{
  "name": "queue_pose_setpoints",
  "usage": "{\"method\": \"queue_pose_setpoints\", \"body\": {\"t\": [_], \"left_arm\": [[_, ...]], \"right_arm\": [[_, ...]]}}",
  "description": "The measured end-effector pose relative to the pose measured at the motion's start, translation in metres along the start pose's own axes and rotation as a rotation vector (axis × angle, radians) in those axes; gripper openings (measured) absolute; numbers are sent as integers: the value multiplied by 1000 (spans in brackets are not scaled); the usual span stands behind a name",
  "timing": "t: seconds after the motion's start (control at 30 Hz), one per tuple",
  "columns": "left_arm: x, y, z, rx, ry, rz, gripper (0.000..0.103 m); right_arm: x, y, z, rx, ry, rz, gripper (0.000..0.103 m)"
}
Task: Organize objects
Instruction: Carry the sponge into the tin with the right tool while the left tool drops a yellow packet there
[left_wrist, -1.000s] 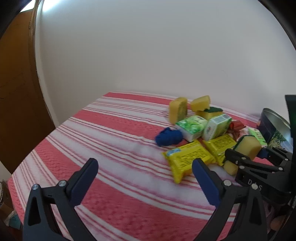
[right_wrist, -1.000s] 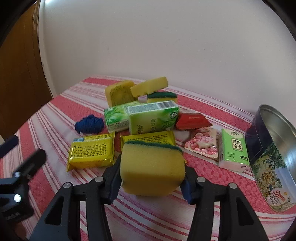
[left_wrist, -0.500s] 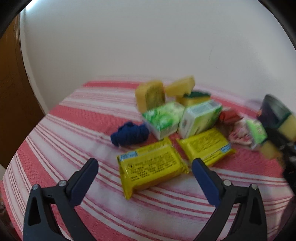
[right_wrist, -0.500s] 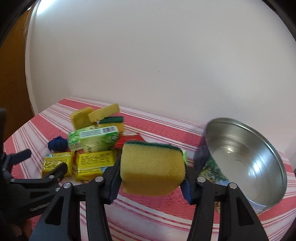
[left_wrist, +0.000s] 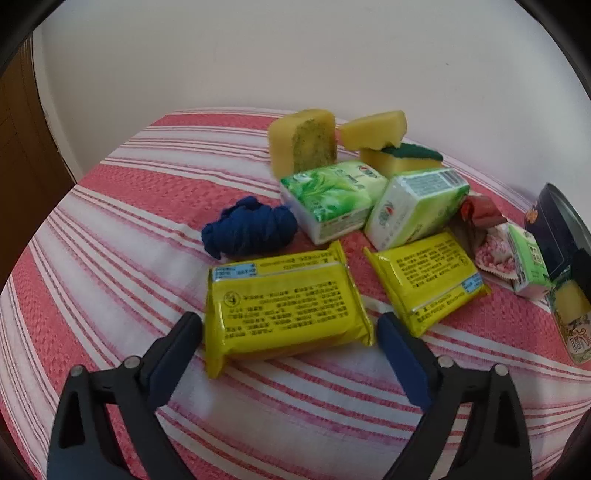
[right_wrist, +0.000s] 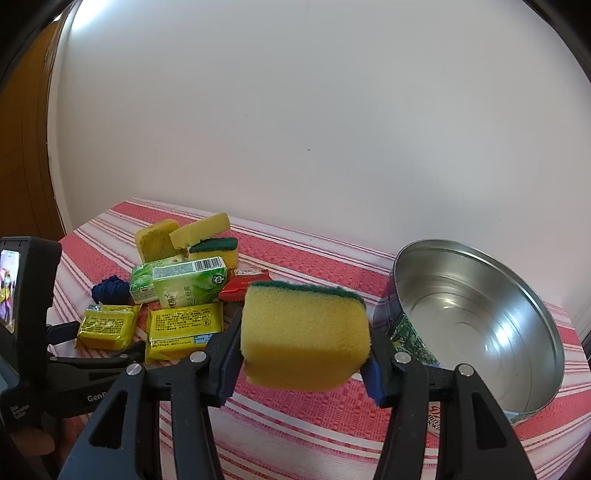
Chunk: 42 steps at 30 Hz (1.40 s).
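My right gripper (right_wrist: 304, 347) is shut on a yellow sponge (right_wrist: 303, 332) with a green scouring top, held above the striped cloth just left of an open metal tin (right_wrist: 517, 332). The tin lies tilted with its mouth towards me and nothing inside. My left gripper (left_wrist: 288, 328) points down at a yellow packet (left_wrist: 284, 306). Its jaws are closing, with the packet between the blue pads (left_wrist: 399, 354); a small gap shows on each side.
Behind the packet lie a second yellow packet (left_wrist: 424, 280), a blue cloth ball (left_wrist: 251, 230), two green tissue packs (left_wrist: 332, 195), several yellow sponges (left_wrist: 303, 144), a red sachet (left_wrist: 484, 210) and a small green pack (left_wrist: 528, 258). A white wall backs the red-striped table (left_wrist: 110, 221).
My left gripper swung right and dipped over the yellow packet, its jaws narrowing. My right gripper carried the sponge right and upward, bringing the tin's open mouth into view.
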<state>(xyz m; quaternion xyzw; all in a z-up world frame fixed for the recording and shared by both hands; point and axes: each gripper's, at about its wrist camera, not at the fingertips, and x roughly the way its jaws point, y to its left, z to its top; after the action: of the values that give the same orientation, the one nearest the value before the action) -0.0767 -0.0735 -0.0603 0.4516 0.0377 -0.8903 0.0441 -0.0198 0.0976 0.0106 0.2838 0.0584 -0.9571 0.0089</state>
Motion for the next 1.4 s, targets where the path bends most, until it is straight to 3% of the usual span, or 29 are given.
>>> {"method": "queue_pose_setpoints", "body": {"t": [0.03,0.07,0.1,0.37,0.5,0.67,0.77,0.87,1.2,1.4], "left_arm": [[-1,0,0,-2,-5,-1,89],[-4,2,0,-7,-18,-4,76],[-5,4,0,-10,-26,-14,74],[-21,23,-13,-73,-70,-91,71],[-44,31,-21,-103,-189,-66,71],[-74,10,-20,-45,-322,-86,71],[-93,-21,-14,23,-395,-130,71],[-103,-48,-9,74,-419,-164,71],[-98,-166,9,215,-406,-299,71],[-85,-220,14,258,-374,-352,71]], "right_arm": [[0,0,0,1,0,0,57],[0,0,0,3,-1,-2,57],[-1,0,0,5,-4,-4,57],[-15,-8,2,42,-53,-5,57],[-25,-19,4,77,-95,-2,57],[-39,-40,6,118,-142,-8,57],[-45,-62,6,147,-168,-28,57],[-48,-90,4,185,-176,-65,57],[-45,-204,-14,322,-156,-260,57],[-30,-238,-24,315,-114,-328,57]]}}
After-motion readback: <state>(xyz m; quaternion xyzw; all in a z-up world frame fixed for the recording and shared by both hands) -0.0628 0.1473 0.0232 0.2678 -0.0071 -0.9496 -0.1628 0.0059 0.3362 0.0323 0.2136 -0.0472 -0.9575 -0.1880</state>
